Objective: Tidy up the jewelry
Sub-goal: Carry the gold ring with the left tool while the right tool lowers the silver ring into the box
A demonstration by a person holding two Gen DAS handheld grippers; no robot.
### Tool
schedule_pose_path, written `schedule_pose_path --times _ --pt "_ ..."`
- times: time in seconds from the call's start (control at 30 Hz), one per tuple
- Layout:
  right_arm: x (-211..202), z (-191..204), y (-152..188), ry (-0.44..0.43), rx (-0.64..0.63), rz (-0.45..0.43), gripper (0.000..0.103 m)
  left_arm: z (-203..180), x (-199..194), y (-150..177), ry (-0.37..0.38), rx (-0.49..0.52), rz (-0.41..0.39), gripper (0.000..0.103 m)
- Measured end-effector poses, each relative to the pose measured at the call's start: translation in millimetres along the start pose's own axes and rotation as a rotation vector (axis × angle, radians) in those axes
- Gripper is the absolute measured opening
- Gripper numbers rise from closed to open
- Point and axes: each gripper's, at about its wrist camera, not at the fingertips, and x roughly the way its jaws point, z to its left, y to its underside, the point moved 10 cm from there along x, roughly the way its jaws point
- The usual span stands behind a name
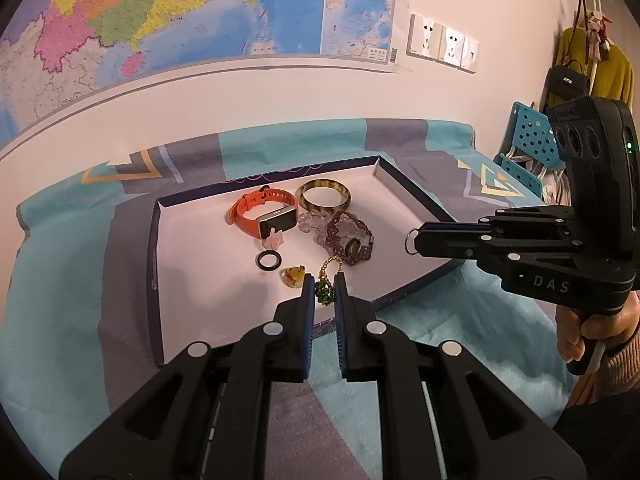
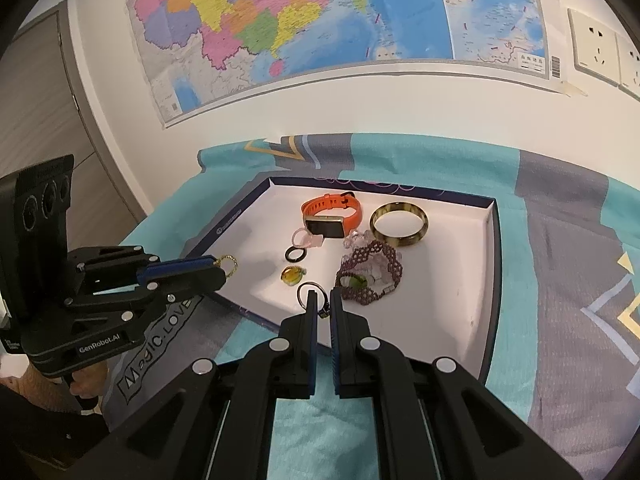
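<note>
A shallow white tray (image 1: 192,248) (image 2: 452,280) lies on the cloth. In it are an orange smartwatch (image 1: 264,212) (image 2: 332,216), an amber bangle (image 1: 324,198) (image 2: 399,220), a purple beaded bracelet (image 1: 352,240) (image 2: 370,276), a clear bead bracelet (image 1: 310,222), a black ring (image 1: 269,260) (image 2: 296,255) and a yellow pendant (image 1: 292,276) (image 2: 291,276). My left gripper (image 1: 323,286) (image 2: 222,266) is shut on a green bead charm (image 1: 323,292) with a gold chain (image 2: 229,266). My right gripper (image 2: 324,300) (image 1: 416,236) is shut on a silver ring (image 2: 308,292) (image 1: 411,240), above the tray.
The cloth (image 1: 80,320) (image 2: 560,280) is teal and grey and lies against a white wall with a map (image 1: 160,12). Wall sockets (image 1: 442,42) are at the right. A blue perforated rack (image 1: 532,136) and hanging bags stand beyond the table's right end.
</note>
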Motion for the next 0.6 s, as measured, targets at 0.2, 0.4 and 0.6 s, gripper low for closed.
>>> schedule_pose_path --times 0.2,0.4,0.6 --pt "2.1 -2.0 -6.6 -0.002 0.001 -0.007 0.005 0.3 4.5 -3.7 0.002 -0.004 0.004 0.01" --pt "5.6 -2.4 -10.3 -0.003 0.002 -0.006 0.005 1.0 7.4 -6.3 -0.002 -0.002 0.005 0.01" --pt "10.7 -2.4 -13.5 -0.003 0.0 -0.001 0.005 2.2 12.3 -9.0 -0.006 -0.004 0.009 0.01"
